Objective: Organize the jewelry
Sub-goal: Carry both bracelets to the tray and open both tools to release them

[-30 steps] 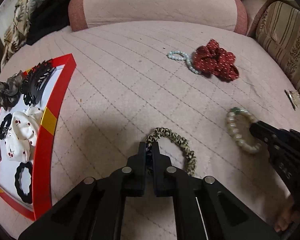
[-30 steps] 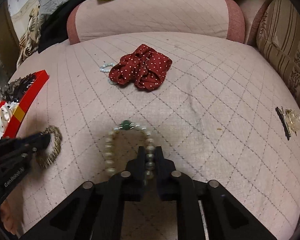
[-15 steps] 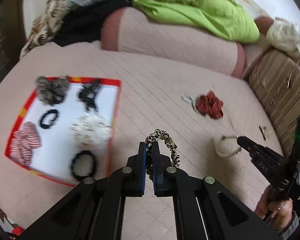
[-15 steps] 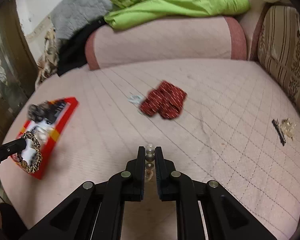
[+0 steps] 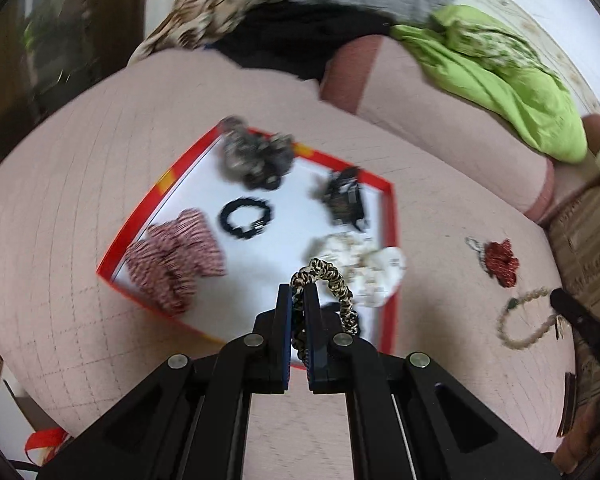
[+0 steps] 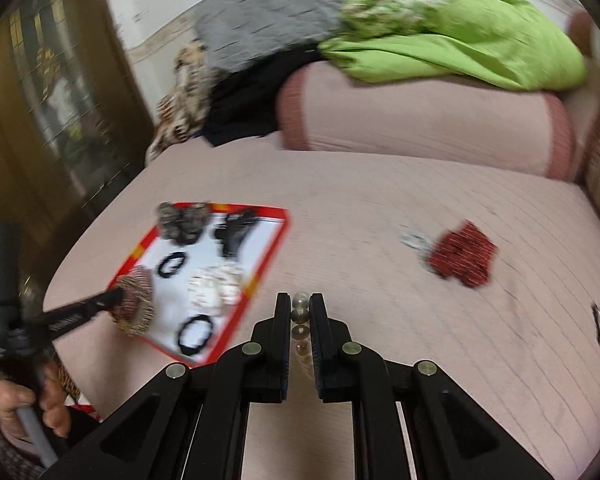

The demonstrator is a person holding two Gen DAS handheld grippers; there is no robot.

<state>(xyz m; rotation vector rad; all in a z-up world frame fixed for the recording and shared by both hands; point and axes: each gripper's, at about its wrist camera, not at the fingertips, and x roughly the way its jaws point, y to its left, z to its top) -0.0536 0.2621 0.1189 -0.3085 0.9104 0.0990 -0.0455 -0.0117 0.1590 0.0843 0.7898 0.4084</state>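
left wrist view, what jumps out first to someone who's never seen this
The red-rimmed white tray of hair ties on the pink quilted bed, with the left gripper holding a leopard-print scrunchie over its near edge. At far right, a pale beaded bracelet hangs from the right gripper.

text: none legible | left claw: white lettering on finger, too blurred to read

A home living room or bedroom is being shown. A pink quilted cushion surface is being backed by a bolster, on which a green blanket and grey clothing are being heaped beside a wooden door.
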